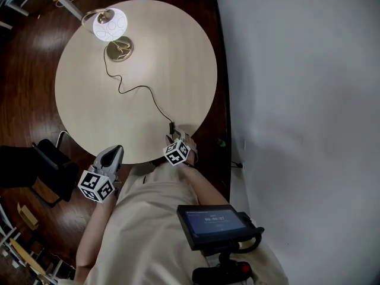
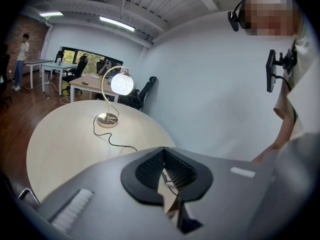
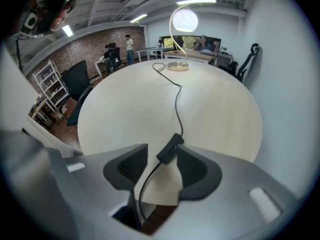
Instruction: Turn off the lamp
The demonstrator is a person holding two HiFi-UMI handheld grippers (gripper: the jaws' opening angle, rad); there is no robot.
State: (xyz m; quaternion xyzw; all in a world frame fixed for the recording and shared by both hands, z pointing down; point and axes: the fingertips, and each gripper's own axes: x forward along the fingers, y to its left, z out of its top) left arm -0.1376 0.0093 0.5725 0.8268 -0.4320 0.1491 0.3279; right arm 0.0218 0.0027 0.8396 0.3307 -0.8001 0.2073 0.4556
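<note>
The lamp stands lit at the far left of the round table, its white globe glowing over a brass base. Its black cord snakes to the near edge, where the inline switch lies. My right gripper points steeply down over that switch. In the right gripper view the switch sits between the open jaws of the right gripper, close to the right pad. My left gripper hangs off the table's near left edge, shut and empty; the left gripper faces the lamp.
A black chair stands on the wood floor left of the table. A white wall runs close along the table's right side. A screen device hangs at the person's chest. Desks, office chairs and people are far behind the lamp.
</note>
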